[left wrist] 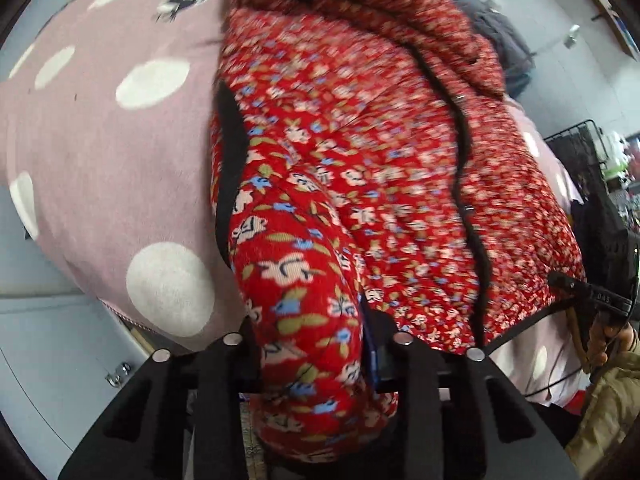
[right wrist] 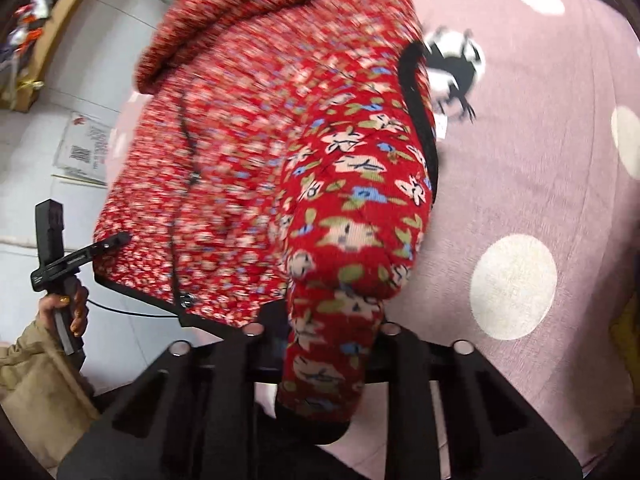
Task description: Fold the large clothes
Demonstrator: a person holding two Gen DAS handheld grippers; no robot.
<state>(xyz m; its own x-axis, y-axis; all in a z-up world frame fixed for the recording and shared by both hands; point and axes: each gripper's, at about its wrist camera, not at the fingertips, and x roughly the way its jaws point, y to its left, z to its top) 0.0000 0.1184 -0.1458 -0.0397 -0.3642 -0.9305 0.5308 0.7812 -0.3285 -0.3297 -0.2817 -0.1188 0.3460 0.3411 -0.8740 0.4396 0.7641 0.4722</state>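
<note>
- The pink spotted cloth (left wrist: 100, 168) covers the table, so there is a soft place for folding.
- The red flowery jacket (left wrist: 360, 152) lies on it.
- The left gripper (left wrist: 316, 344) pinches one sleeve.
- The right gripper (right wrist: 320, 340) pinches the other sleeve, probably to fold both in.

Both views are evenly and brightly lit by soft, diffuse light, with no glare and only faint shadows in the folds of the red flowered jacket (left wrist: 360, 168). Motion blur smears the jacket's farther half in both views, while the print nearest the lens stays sharp. The fisheye lens bends the pink dotted cloth (right wrist: 540, 160) and darkens every corner.
</note>
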